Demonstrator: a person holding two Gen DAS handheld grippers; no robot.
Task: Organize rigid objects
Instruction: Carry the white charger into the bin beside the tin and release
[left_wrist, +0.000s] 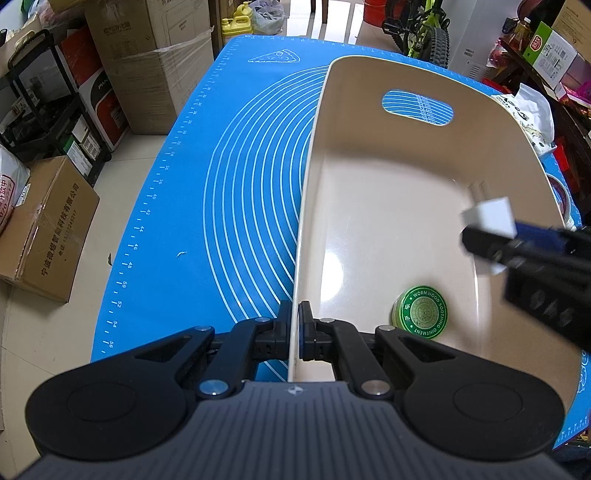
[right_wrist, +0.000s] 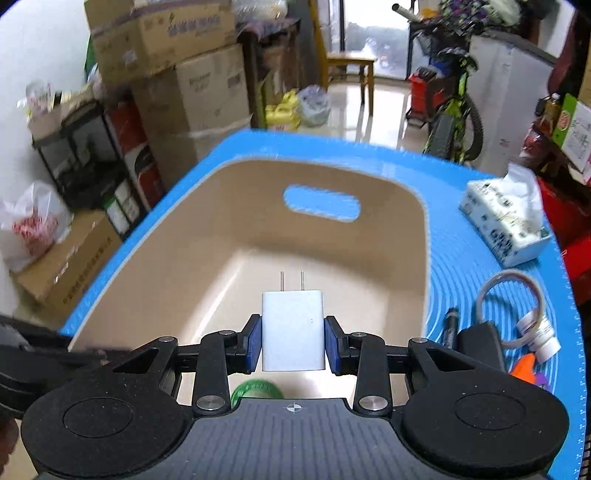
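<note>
A beige plastic bin (left_wrist: 373, 221) stands on the blue mat (left_wrist: 240, 166). My left gripper (left_wrist: 294, 332) is shut on the bin's left wall near its front. A green round ointment tin (left_wrist: 421, 312) lies on the bin floor. My right gripper (right_wrist: 293, 341) is shut on a white plug charger (right_wrist: 293, 330), prongs forward, held above the inside of the bin (right_wrist: 332, 258). The charger (left_wrist: 493, 214) and right gripper (left_wrist: 491, 236) show at the right of the left wrist view. The tin (right_wrist: 256, 389) peeks out under the right gripper.
On the mat right of the bin lie a tissue pack (right_wrist: 506, 221), a tape ring (right_wrist: 509, 295), a dark pen (right_wrist: 450, 325), a small white bottle (right_wrist: 539, 332) and an orange item (right_wrist: 526, 367). Cardboard boxes (left_wrist: 48, 229) and a bicycle (right_wrist: 454, 114) stand around the table.
</note>
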